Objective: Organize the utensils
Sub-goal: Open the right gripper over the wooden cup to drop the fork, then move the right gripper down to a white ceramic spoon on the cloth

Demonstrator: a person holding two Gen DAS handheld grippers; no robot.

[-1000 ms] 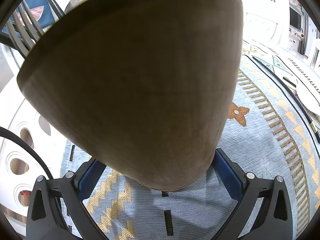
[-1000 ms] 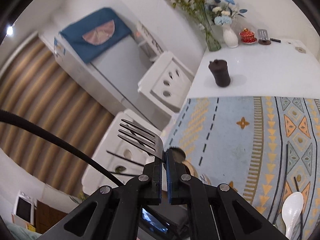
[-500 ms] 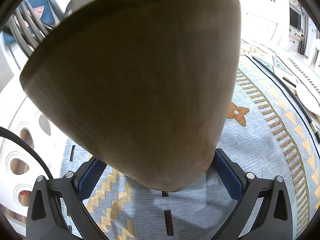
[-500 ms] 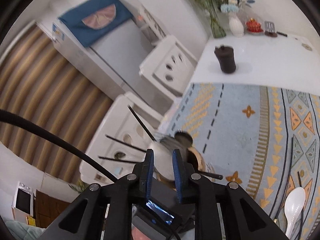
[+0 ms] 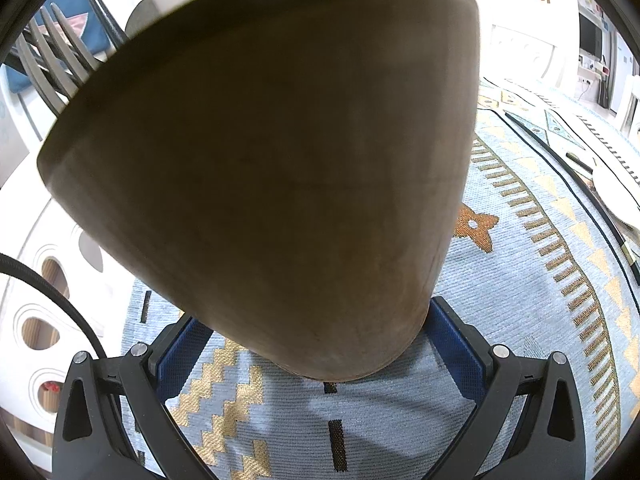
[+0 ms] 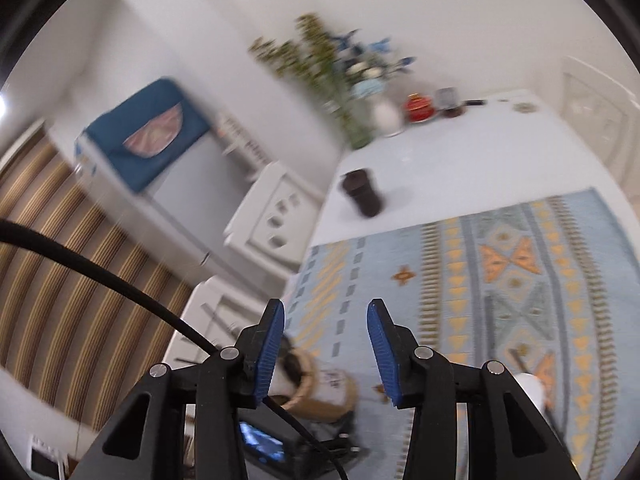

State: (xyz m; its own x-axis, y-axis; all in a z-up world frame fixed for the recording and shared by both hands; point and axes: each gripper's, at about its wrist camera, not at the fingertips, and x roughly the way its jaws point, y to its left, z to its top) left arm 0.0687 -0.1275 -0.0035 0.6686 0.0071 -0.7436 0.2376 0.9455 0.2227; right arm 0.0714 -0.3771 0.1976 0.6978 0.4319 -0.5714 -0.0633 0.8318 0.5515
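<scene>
My left gripper is shut on the base of a brown wooden utensil holder, which fills the left wrist view and stands on the patterned mat. Grey fork tines stick out above the holder's rim at the upper left, beside dark chopsticks. My right gripper is open with nothing between its blue pads; its jaws have just been opening. It hovers above the mat, up and to the right of the holder. A white spoon lies on the mat behind the right finger.
A dark cup stands on the white table beyond the mat. Vases of flowers and a red pot sit at the far edge. White chairs stand left of the table. A black chopstick lies on the mat.
The right gripper let go of the fork, opened, and swung away to the right over the mat. The fork stays in the holder. The left gripper and holder have not moved.
</scene>
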